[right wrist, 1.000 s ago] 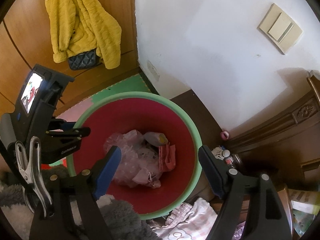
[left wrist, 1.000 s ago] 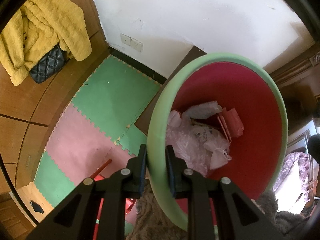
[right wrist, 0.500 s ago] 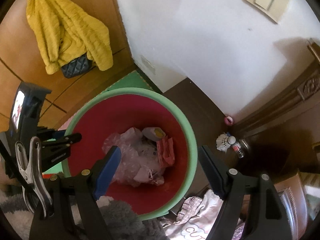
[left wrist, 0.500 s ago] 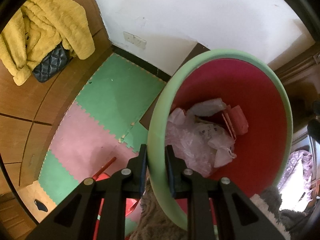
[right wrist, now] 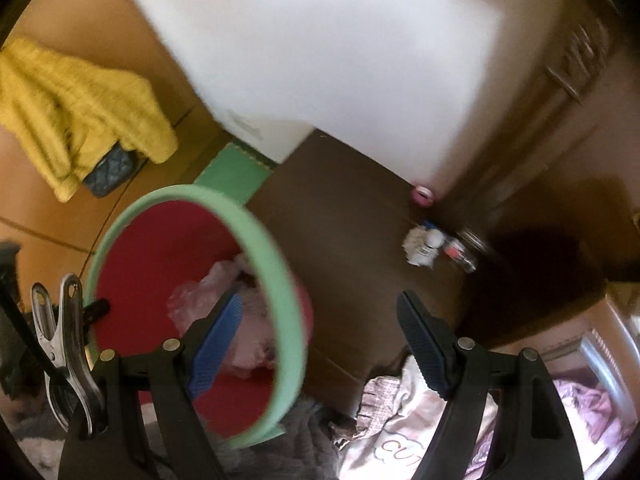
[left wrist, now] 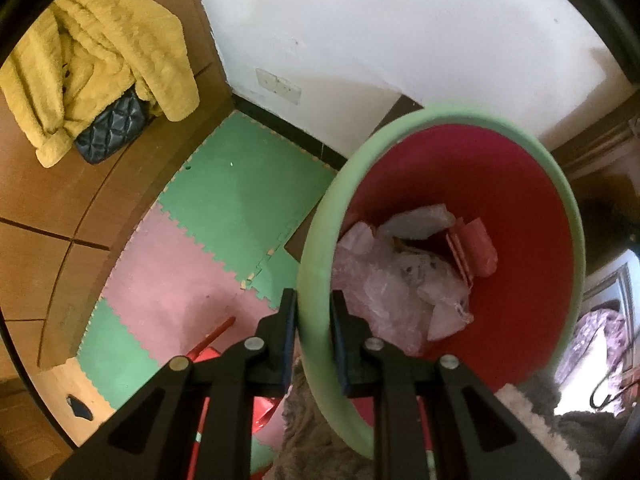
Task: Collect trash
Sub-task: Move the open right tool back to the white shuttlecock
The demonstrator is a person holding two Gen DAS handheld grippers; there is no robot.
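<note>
Two grippers in my hands, both pointing steeply down at the floor. My left gripper point(left wrist: 314, 336) is clamped on the green rim of the trash bin point(left wrist: 520, 184), one finger outside the wall and one inside, low centre of the left wrist view. My right gripper point(right wrist: 320, 332) has its jaws spread wide with nothing between the pads; in the right wrist view the left finger sits over the bin mouth and the right finger over dark floor, frame blurred. One bin, red inside, green rim, filling the right half of the left view and the lower left of the right view. Inside it: crumpled pink plastic bags point(left wrist: 384, 280), count unclear, and one folded red packet point(left wrist: 476, 248) against the far wall. One yellow fleece jacket point(left wrist: 92, 52) upper left, hanging on a wooden panel, with one black quilted bag point(left wrist: 112, 128) under it. Small clutter on the floor point(right wrist: 436, 246) at centre right of the right view: a white wad and what look like small bottles, too blurred to count, plus one pink roll point(right wrist: 423, 194) at the wall base. Foam puzzle mat point(left wrist: 224, 216), green and pink tiles, left view centre; dark brown floor point(right wrist: 352, 216) beside it. White wall point(left wrist: 400, 32) above, two wall sockets point(left wrist: 278, 85) low on it. Pink printed cloth point(right wrist: 404, 432) lower right of the right view.
</note>
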